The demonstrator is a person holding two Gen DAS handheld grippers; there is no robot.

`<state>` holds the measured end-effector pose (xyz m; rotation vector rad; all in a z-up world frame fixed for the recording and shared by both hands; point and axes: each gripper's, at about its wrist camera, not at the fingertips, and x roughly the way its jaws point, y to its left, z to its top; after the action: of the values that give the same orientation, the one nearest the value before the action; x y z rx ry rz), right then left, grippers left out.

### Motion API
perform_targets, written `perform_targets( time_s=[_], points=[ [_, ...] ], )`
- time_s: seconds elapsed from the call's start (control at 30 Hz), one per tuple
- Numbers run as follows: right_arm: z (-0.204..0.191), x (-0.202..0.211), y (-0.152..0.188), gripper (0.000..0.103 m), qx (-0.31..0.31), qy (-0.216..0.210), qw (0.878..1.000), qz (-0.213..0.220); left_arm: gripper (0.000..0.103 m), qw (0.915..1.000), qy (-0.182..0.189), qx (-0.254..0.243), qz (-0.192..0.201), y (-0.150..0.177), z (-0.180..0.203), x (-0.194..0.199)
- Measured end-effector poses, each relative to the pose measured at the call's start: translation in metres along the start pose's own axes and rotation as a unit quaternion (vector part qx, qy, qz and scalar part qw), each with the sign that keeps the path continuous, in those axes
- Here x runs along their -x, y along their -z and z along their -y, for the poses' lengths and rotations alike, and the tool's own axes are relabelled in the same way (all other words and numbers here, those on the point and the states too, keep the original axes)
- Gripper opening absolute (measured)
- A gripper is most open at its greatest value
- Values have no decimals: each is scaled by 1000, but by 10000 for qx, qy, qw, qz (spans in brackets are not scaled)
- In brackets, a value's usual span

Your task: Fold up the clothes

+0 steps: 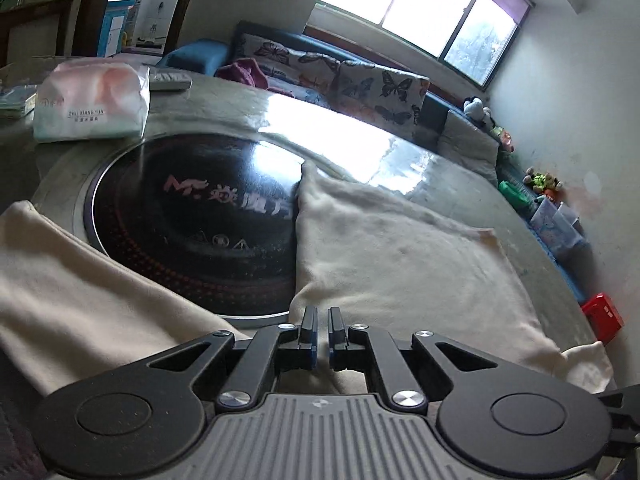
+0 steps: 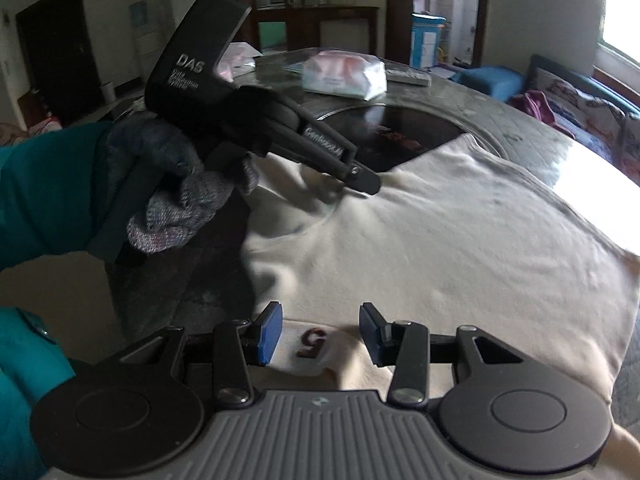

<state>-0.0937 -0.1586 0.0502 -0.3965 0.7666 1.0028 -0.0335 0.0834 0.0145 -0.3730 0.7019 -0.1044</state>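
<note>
Round table (image 2: 520,128) carries a cream shirt (image 2: 440,240); left claw (image 2: 360,184) pinches it, right claw (image 2: 320,334) spread above.

A round table (image 1: 460,184) carries a cream garment (image 1: 400,264) and tissue pack (image 1: 90,100).

left tool (image 1: 322,336): black linkage arms, silver screws, round black pivot housings, ribbed grey base plate, blue finger pads | right tool (image 2: 318,334): same build, blue pads (image 2: 269,334) | left tool body, seen from the right wrist: black, white "DAS" lettering | left hand (image 2: 168,184): grey knit glove, teal sleeve
</note>
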Motion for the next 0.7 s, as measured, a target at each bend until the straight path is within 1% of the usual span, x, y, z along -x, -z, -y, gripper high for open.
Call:
perform_targets(
  time_s=[0.07,0.17,0.23,0.4,0.5,0.53,0.6,0.63,0.7],
  points=[
    [1,1,-5,42,-70,44,9999,117,6,9999,33,-86,41,-1,4,3],
    [3,-4,-12,42,-94,239,9994,229,6,9997,0,-214,-90,1,8,-4],
    [3,-12,-14,42,-94,266,9994,194,6,9995,-34,-263,-153,5,7,-9],
    [-18,-24,-10,41,282,2,9996,12,6,9994,-29,-320,-96,6,5,-3],
    [-30,-22,-7,41,493,-24,9988,43,6,9991,-42,-415,11,7,9,6],
    [-30,-21,-7,41,449,-9,9989,97,6,9989,-36,-466,35,8,11,9],
    [-29,-22,-6,42,254,-108,9996,89,7,9983,-18,-583,56,12,14,14],
    [-30,-23,-4,42,247,-177,9995,65,7,9978,-14,-656,61,14,16,16],
    [-36,-24,-2,42,429,-292,9987,28,7,9965,-60,-833,60,20,19,19]
  ],
)
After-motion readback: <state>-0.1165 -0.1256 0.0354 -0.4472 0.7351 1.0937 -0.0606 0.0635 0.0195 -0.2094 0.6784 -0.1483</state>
